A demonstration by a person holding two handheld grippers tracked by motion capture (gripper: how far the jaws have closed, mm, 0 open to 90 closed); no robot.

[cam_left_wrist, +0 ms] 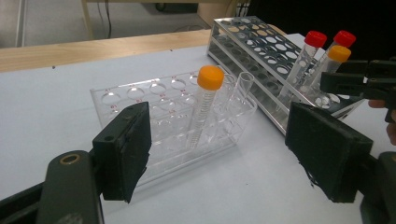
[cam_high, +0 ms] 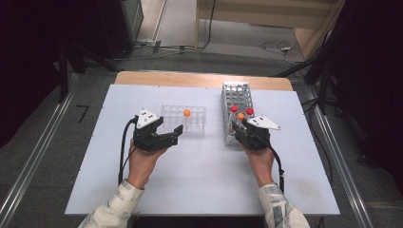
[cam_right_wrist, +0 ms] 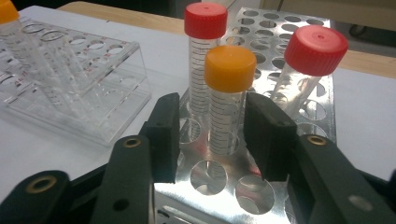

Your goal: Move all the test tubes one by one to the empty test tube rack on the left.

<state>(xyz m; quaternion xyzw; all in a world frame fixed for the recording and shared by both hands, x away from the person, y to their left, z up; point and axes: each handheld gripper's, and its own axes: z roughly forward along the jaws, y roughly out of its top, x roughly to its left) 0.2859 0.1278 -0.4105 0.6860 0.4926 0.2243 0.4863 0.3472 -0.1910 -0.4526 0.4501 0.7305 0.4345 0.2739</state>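
Orange-capped tube (cam_right_wrist: 226, 100) | between right tool (cam_right_wrist: 212, 135) jaws | narrow gap, contact unclear

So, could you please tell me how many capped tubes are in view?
4: one orange-capped tube in the clear rack; two red-capped and one orange-capped in the metal rack.

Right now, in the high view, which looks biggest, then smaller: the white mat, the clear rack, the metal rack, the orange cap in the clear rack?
1. White mat
2. Clear rack and metal rack: too alike to rank
3. Orange cap
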